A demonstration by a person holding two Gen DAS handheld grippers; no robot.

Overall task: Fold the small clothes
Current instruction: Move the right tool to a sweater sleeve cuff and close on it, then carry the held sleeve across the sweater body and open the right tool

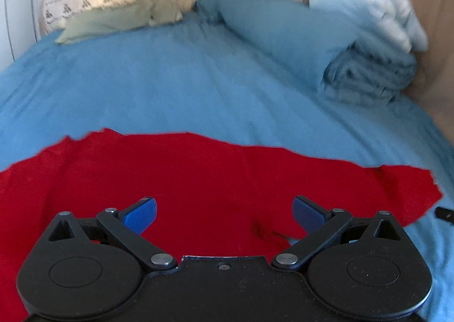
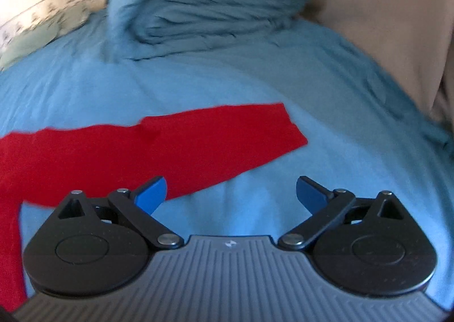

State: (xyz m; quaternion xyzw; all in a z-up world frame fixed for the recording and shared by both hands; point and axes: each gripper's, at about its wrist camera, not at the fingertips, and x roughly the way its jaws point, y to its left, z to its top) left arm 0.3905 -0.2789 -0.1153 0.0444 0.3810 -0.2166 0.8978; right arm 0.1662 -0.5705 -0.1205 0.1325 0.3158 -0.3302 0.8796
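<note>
Two hand-held grippers hover over a bed (image 1: 198, 80) covered by a blue sheet, both spread wide and holding nothing. A red garment (image 1: 198, 180) lies flat on the sheet, its long axis running left to right across both views. The left hand-held gripper (image 1: 224, 208) hangs directly above the garment's middle, so it looks the nearer one. The right hand-held gripper (image 2: 230, 194) sits off the garment's right side over bare sheet, with a red sleeve (image 2: 227, 134) stretching ahead and to its left. A folded blue duvet (image 1: 326, 49) rests well apart at the bed's far side
</note>
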